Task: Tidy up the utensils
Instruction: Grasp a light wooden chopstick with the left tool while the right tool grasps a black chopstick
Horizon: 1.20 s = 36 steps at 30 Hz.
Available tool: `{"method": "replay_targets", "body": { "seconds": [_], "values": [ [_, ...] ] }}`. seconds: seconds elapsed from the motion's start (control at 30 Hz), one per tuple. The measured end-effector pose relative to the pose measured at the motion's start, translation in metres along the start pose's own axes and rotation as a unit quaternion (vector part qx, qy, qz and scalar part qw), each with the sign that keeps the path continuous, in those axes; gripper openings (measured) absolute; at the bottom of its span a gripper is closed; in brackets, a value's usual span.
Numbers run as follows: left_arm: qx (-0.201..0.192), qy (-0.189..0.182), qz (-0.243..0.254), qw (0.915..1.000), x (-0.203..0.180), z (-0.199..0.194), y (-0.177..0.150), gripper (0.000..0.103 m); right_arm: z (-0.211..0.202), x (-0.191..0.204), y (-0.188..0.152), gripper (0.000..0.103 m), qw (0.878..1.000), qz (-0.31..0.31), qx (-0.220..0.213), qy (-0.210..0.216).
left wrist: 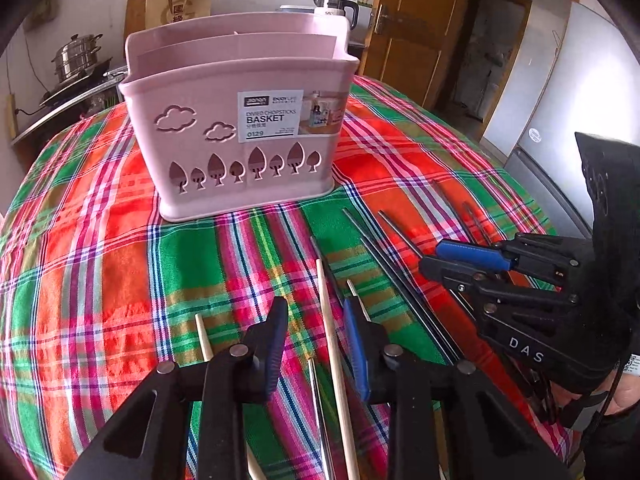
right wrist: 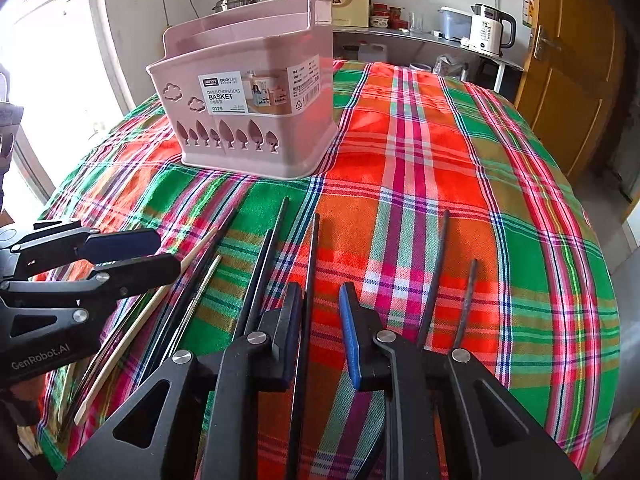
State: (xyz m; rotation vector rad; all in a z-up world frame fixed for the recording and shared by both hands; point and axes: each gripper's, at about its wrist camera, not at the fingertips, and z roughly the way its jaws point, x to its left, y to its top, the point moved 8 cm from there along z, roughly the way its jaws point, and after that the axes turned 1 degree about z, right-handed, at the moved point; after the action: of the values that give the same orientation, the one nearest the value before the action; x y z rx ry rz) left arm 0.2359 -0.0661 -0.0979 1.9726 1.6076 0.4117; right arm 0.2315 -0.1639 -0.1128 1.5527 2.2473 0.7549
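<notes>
My two claws hang low over a plaid cloth (right wrist: 420, 152) spread across the bench, where loose chopsticks lie in a fan short of a pink basket (left wrist: 240, 128). The basket stands upright toward the far side of the cloth, its compartments open at the top, a label on its front above cut-out clouds and trees. My left claw (left wrist: 318, 332) has its jaws apart, a gap on either side of a pale wooden chopstick (left wrist: 334, 360) that runs between the blue pads; a thin metal chopstick (left wrist: 320, 408) lies just beside it, also between the jaws, and neither pad presses on anything I can see. My right claw (right wrist: 320, 320) likewise stands apart around one dark chopstick (right wrist: 310, 280), which passes up the middle of the gap without touching either pad. More dark chopsticks (right wrist: 260, 272) lie to the left of that claw, and two more (right wrist: 436, 280) to its right, all flat on the cloth and pointing roughly toward the basket. A kettle (right wrist: 492, 28) stands on a shelf behind, near a wooden door (right wrist: 572, 80). No chopstick shows in the basket.
</notes>
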Motion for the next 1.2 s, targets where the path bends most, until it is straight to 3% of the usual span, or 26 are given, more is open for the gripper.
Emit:
{"method": "replay_targets", "body": {
  "seconds": [0.17, 0.27, 0.7, 0.87, 1.2],
  "values": [
    [0.010, 0.010, 0.013, 0.9998, -0.004, 0.007, 0.001, 0.023, 0.001, -0.001, 0.001, 0.009, 1.000, -0.003, 0.002, -0.001],
    [0.011, 0.004, 0.008, 0.9999, -0.002, 0.007, 0.001, 0.022, 0.001, -0.002, 0.001, 0.008, 1.000, 0.000, 0.002, 0.002],
    [0.025, 0.042, 0.046, 0.9978, -0.006, 0.016, 0.004, 0.017, 0.005, -0.003, 0.005, 0.008, 1.000, 0.001, 0.007, 0.002],
    [0.030, 0.027, 0.029, 0.9987, -0.003, 0.018, 0.013, 0.006, 0.005, -0.003, 0.008, 0.006, 1.000, 0.011, 0.007, 0.011],
    [-0.031, -0.010, 0.022, 0.9992, -0.008, -0.032, 0.038, 0.004, -0.036, 0.004, 0.027, 0.006, 0.999, 0.018, -0.041, 0.031]
  ]
}}
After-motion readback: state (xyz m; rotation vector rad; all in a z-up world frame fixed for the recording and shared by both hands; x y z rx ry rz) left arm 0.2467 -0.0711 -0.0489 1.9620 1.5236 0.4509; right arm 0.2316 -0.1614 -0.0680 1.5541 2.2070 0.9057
